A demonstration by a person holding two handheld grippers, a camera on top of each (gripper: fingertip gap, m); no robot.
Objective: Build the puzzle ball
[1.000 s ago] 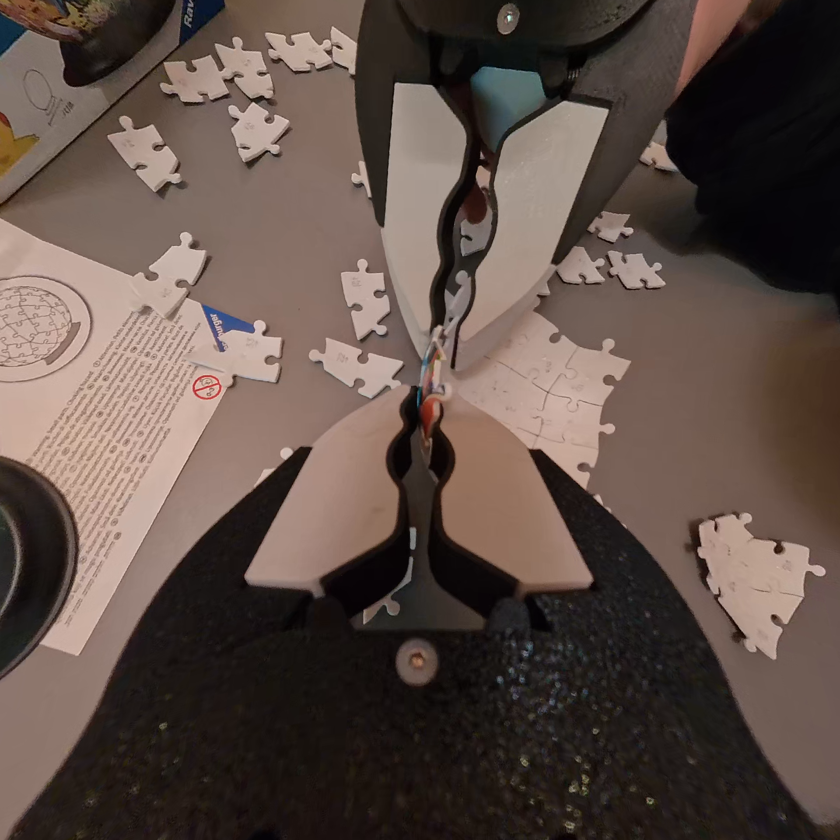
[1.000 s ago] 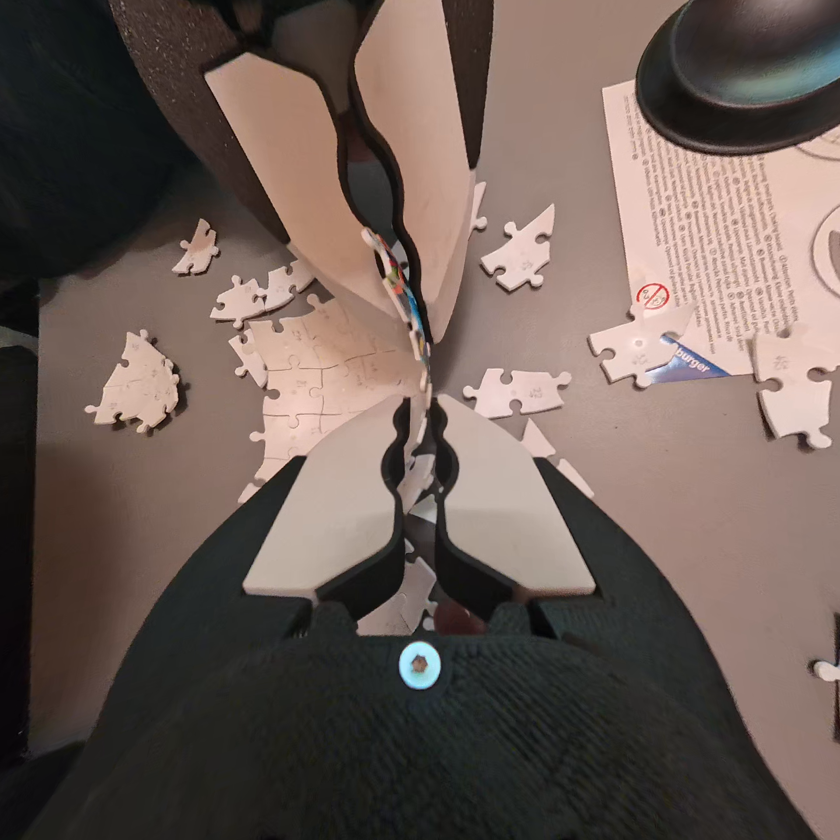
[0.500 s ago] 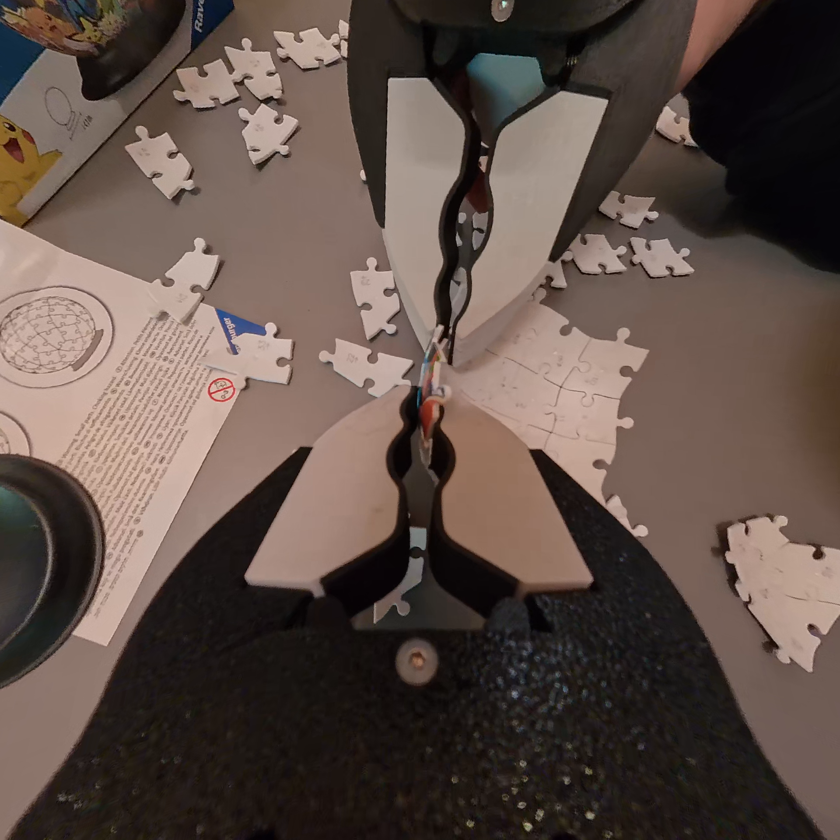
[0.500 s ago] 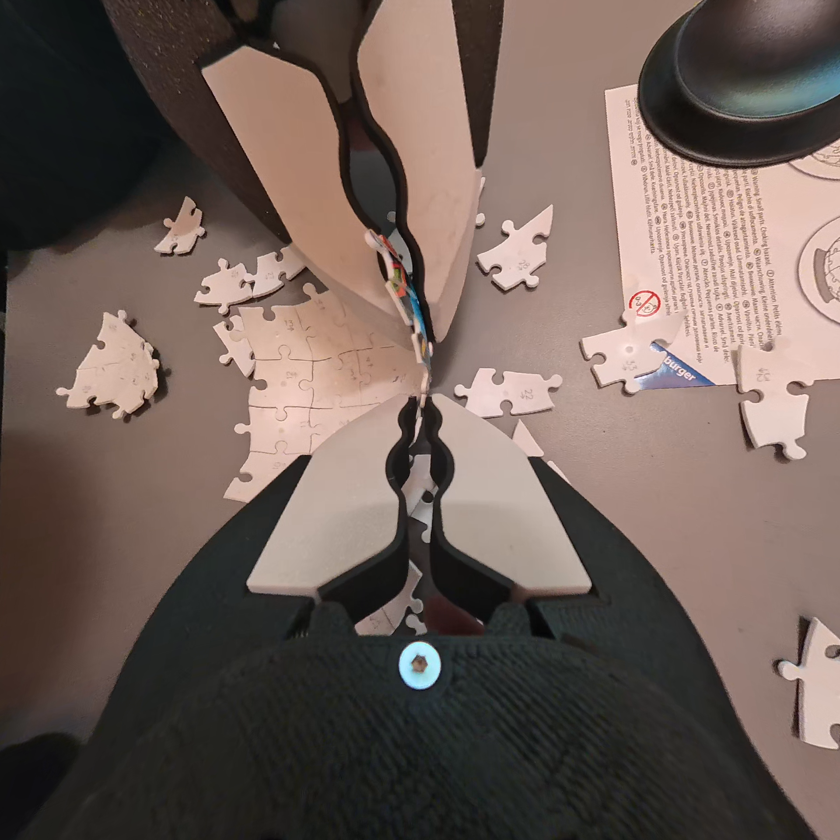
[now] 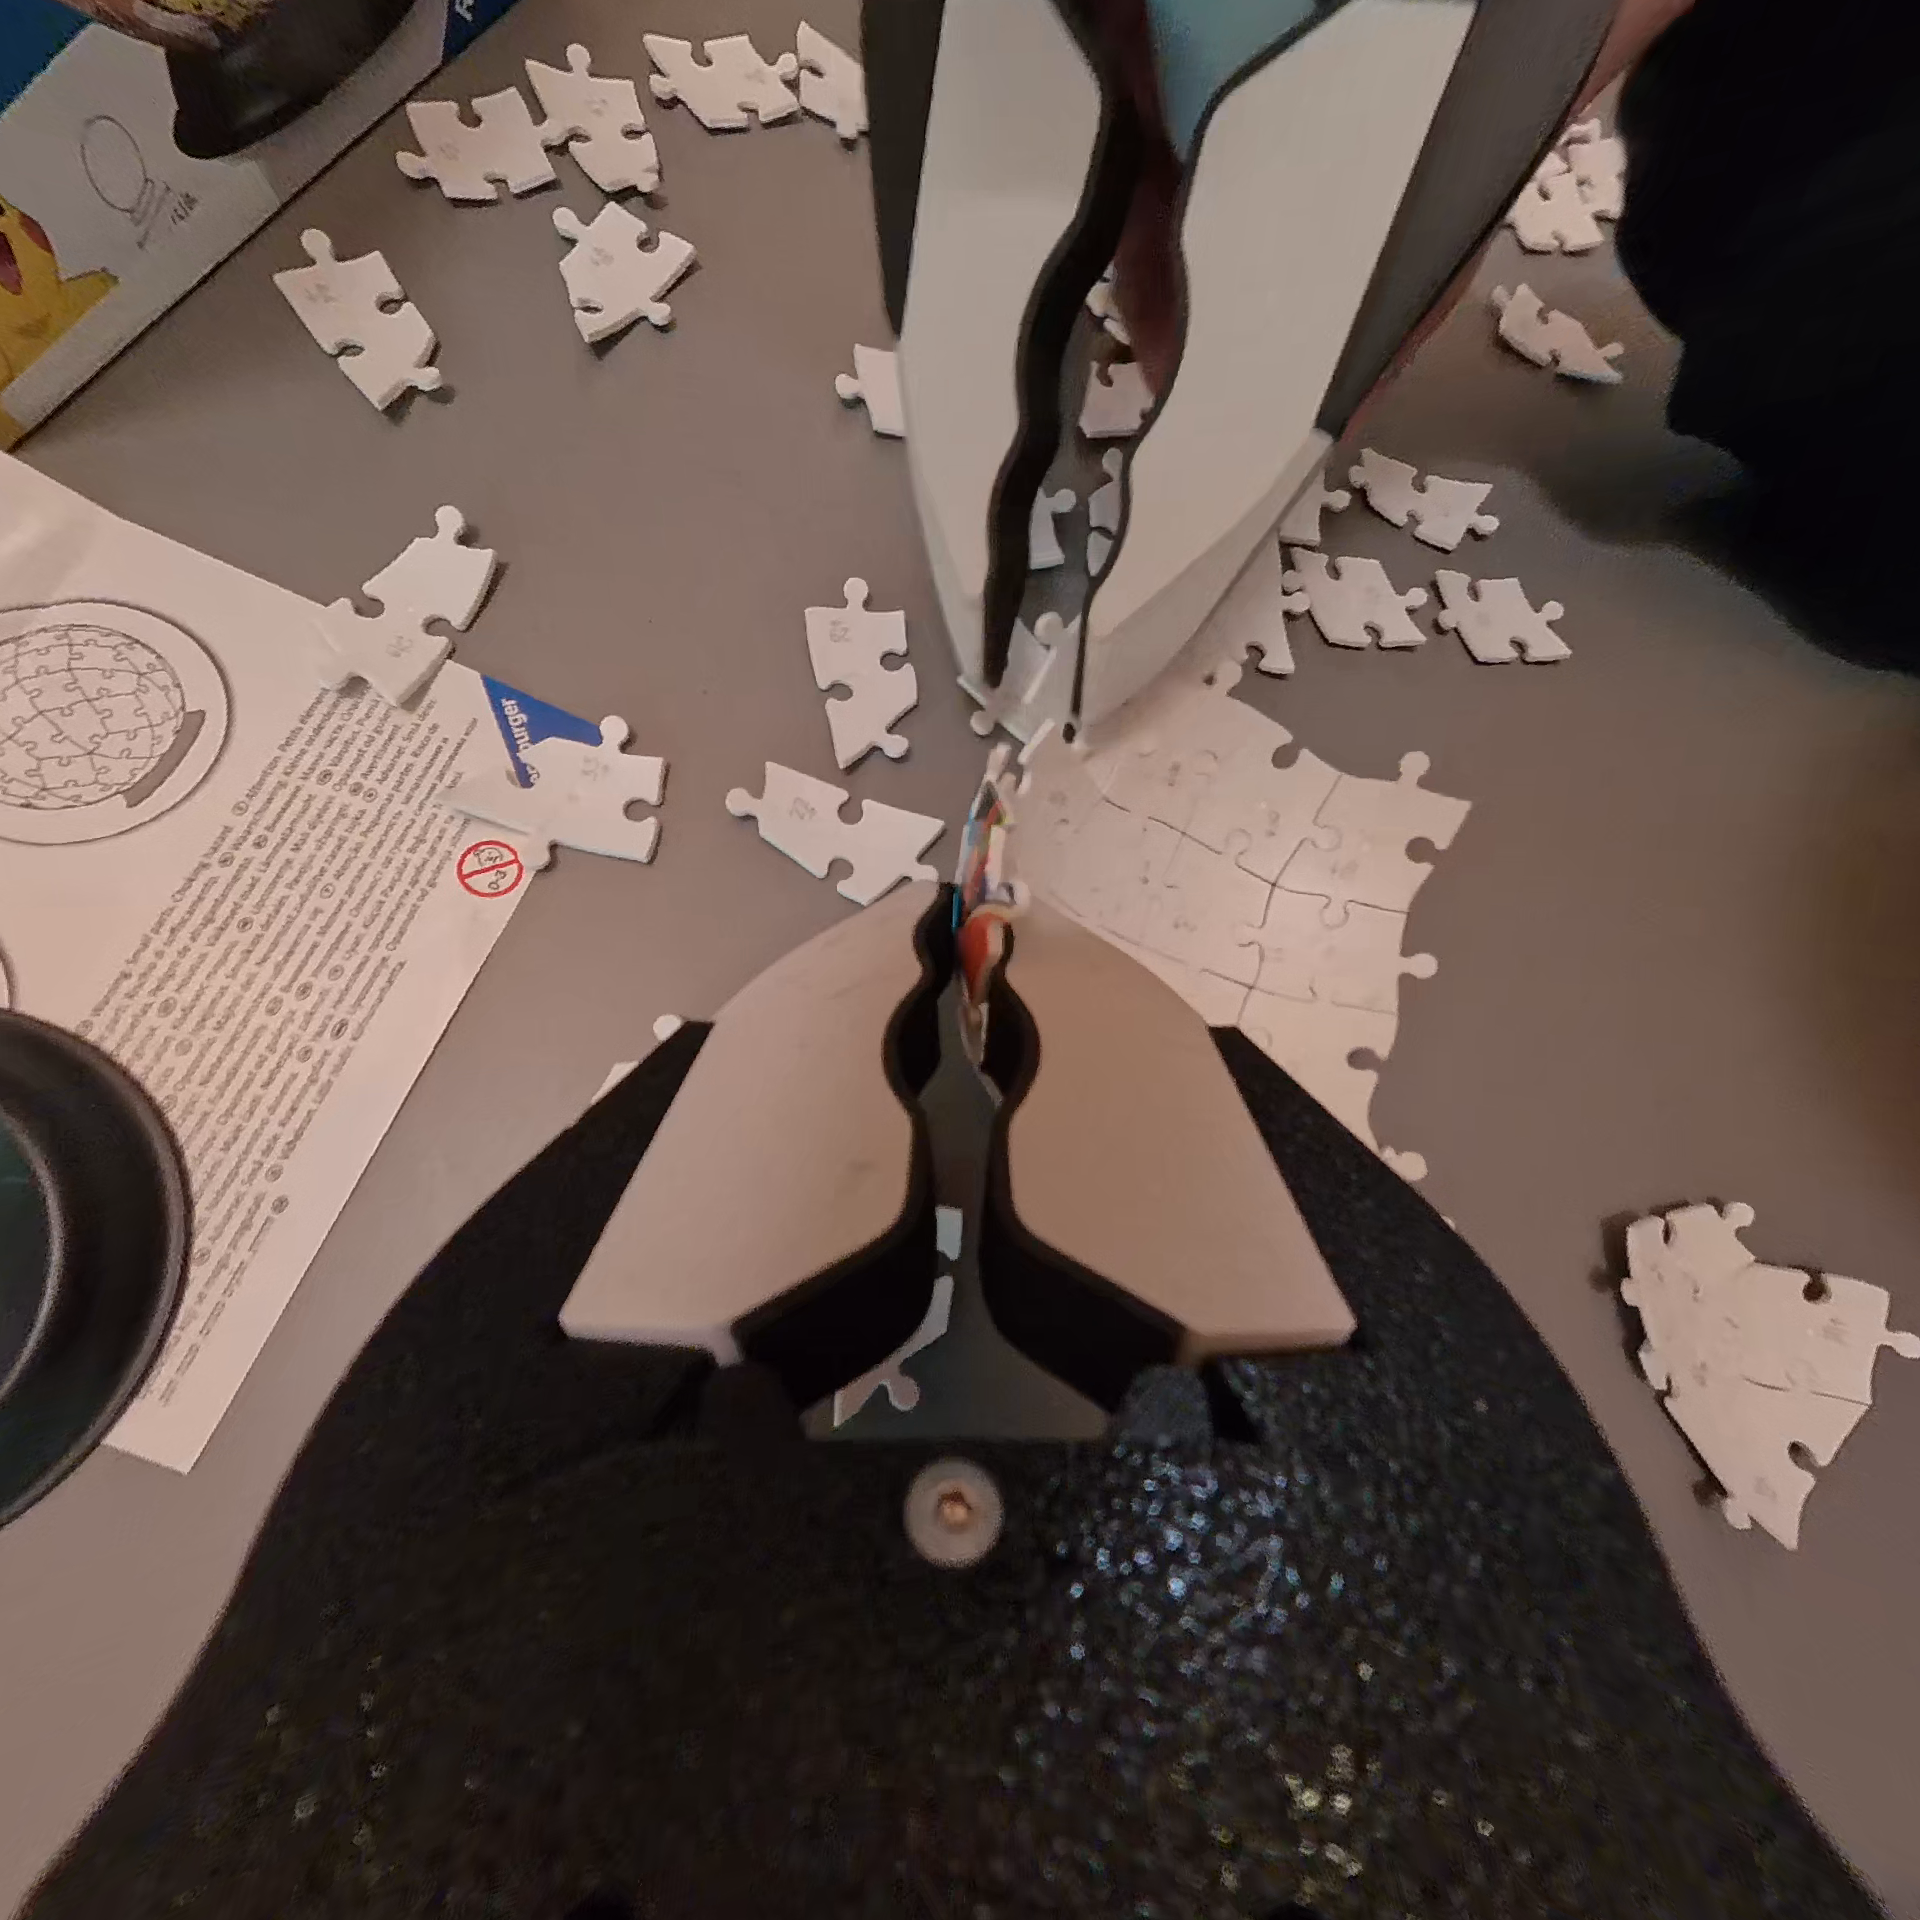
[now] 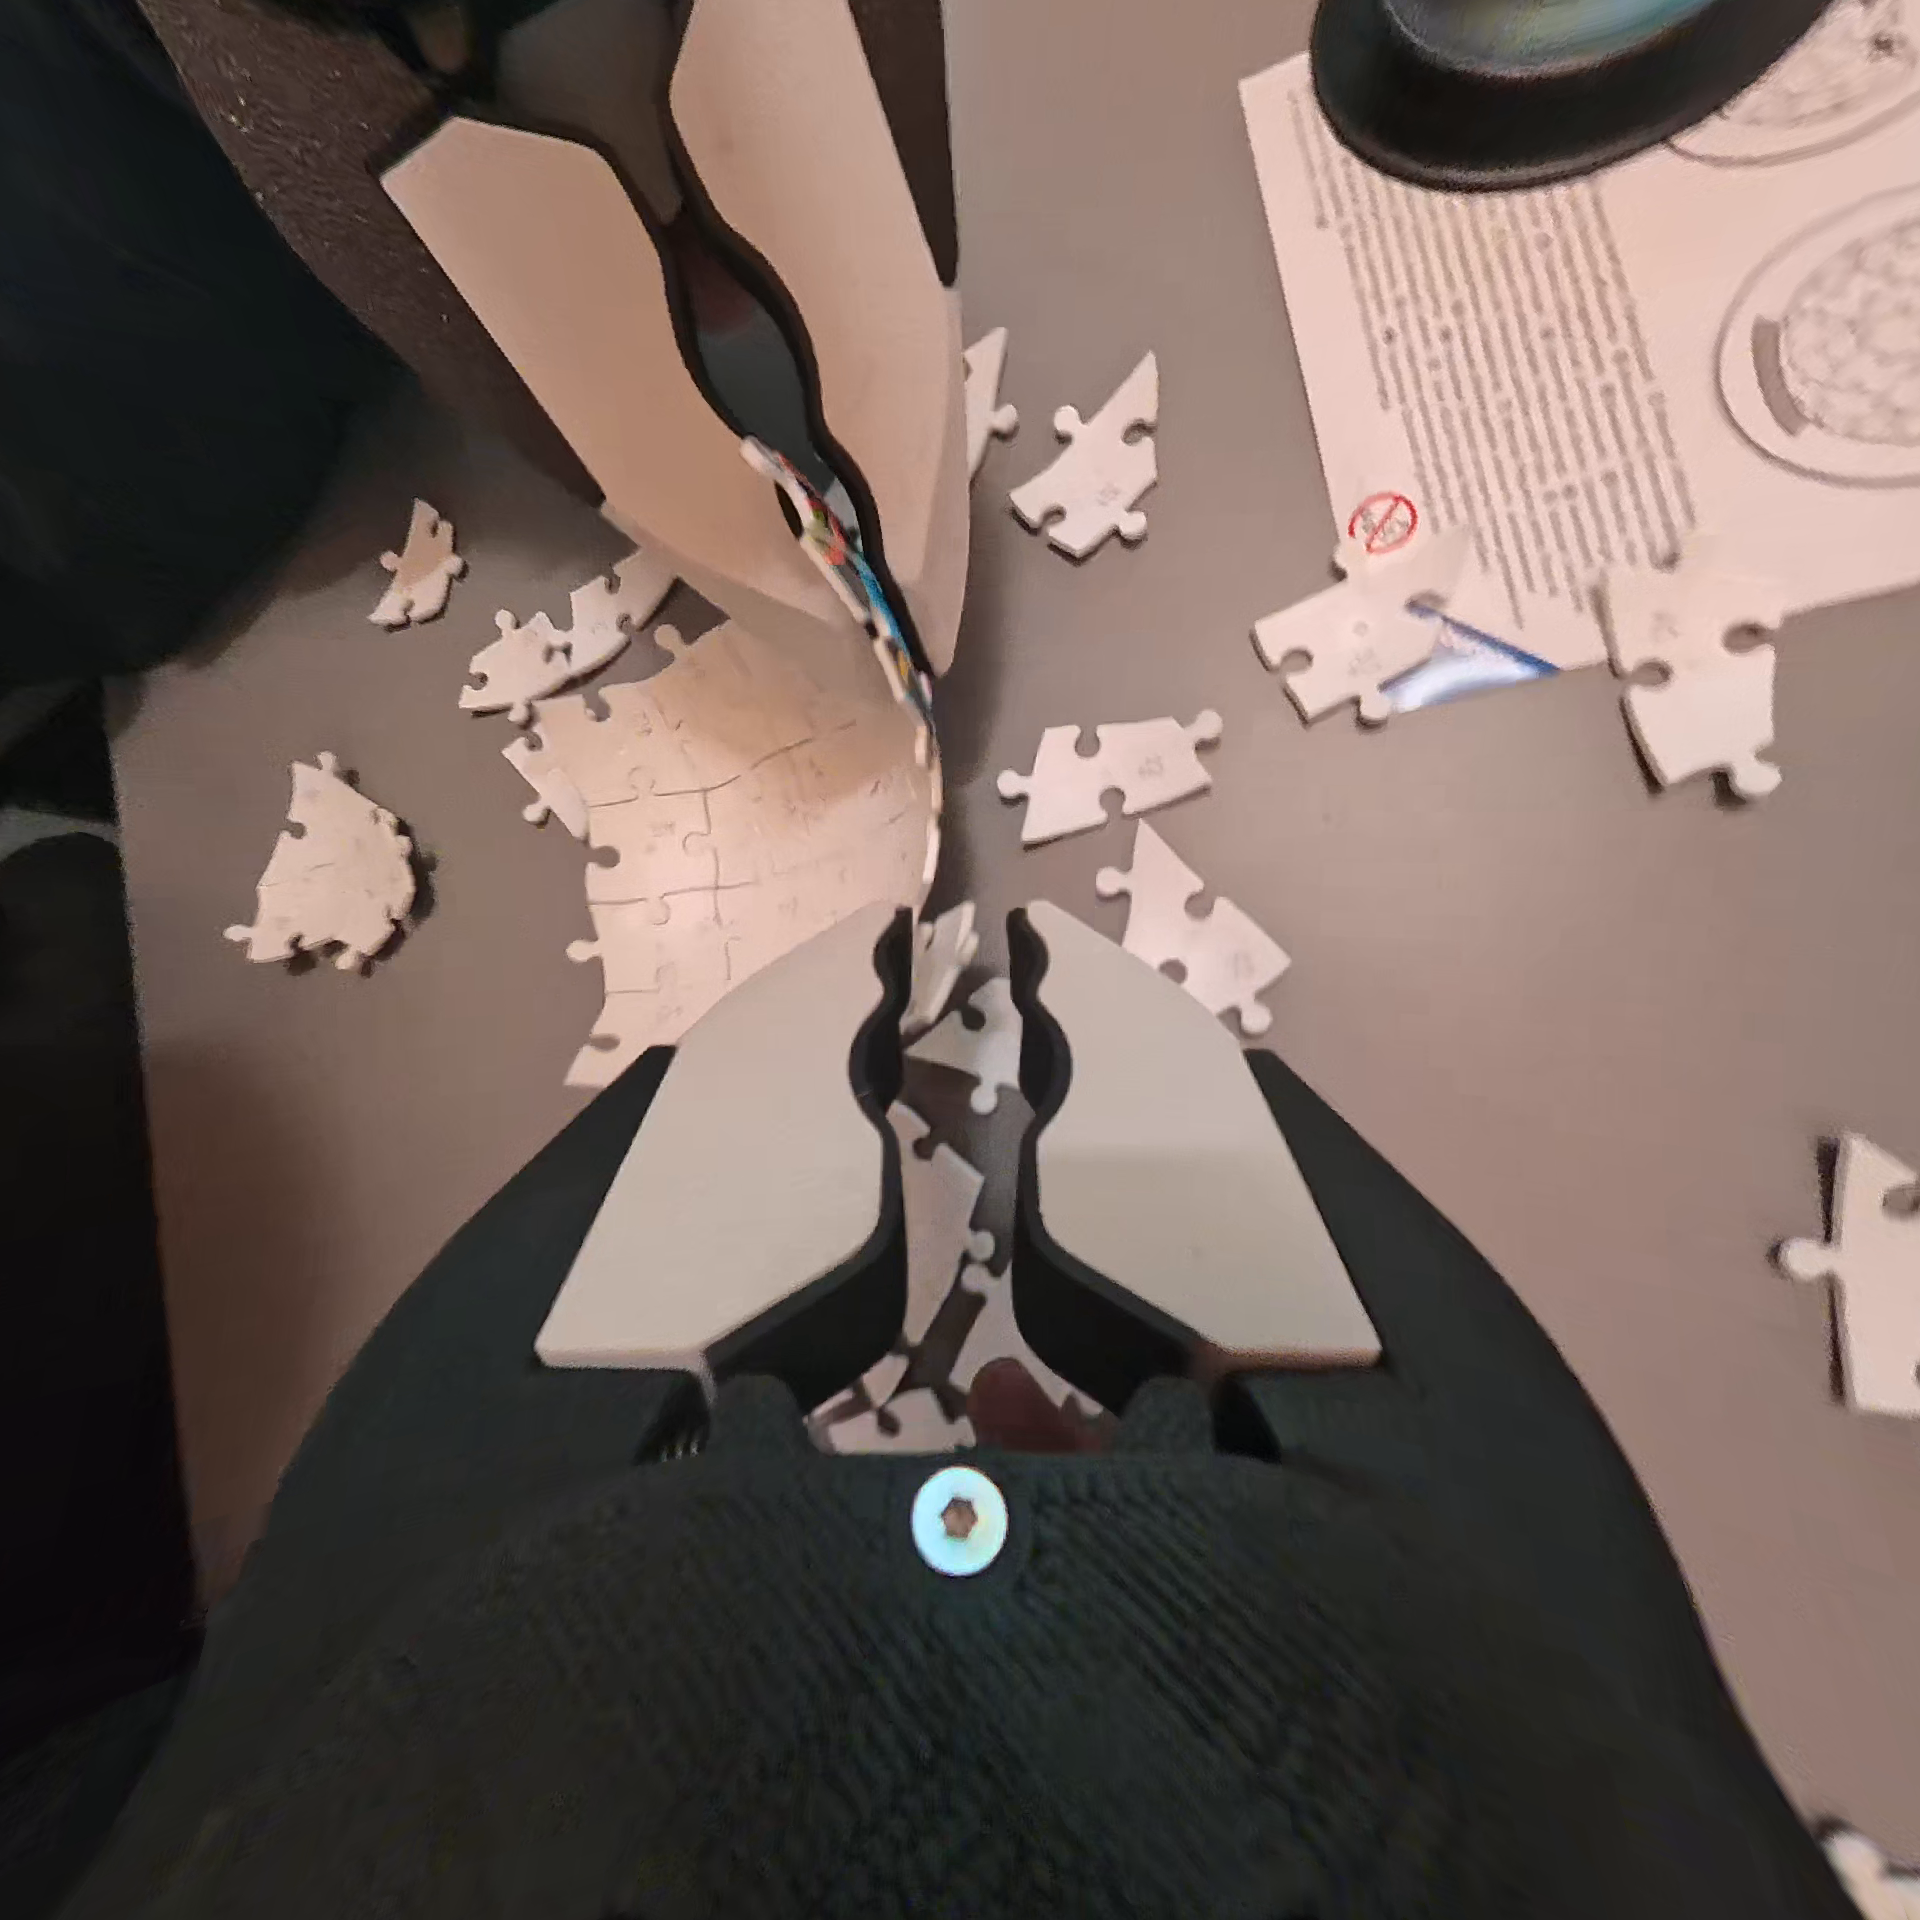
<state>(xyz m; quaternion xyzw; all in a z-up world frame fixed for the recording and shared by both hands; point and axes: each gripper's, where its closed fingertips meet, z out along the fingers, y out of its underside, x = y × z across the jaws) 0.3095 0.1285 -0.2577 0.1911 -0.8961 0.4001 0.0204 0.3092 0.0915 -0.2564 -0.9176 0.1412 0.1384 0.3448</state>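
My left gripper (image 5: 971, 904) is shut on the edge of a curved sheet of joined puzzle pieces (image 5: 1247, 862). The sheet's white back faces up and its coloured face shows edge-on at the pads. The sheet also shows in the right wrist view (image 6: 727, 800), rising to the left gripper (image 6: 914, 655). My right gripper (image 6: 963, 925) is open just short of the sheet's near edge. A loose white piece (image 6: 940, 966) shows in the gap beside one finger, and the pads do not press on it. The right gripper (image 5: 1034, 707) faces the left one, tips close together.
Several loose white pieces (image 5: 862, 675) lie on the grey table (image 5: 675, 499). A printed leaflet (image 5: 208, 831), a black round stand (image 5: 62, 1247) and a puzzle box (image 5: 83, 208) are at the left. A small joined cluster (image 5: 1756, 1361) lies at the right. A person's dark sleeve (image 5: 1787, 312) is at the far right. Spacing between my two grippers at the tips: around 4 centimetres.
My right gripper, shut at the sheet's edge half a second ago, has opened and let go of it. My left gripper keeps its hold on the sheet.
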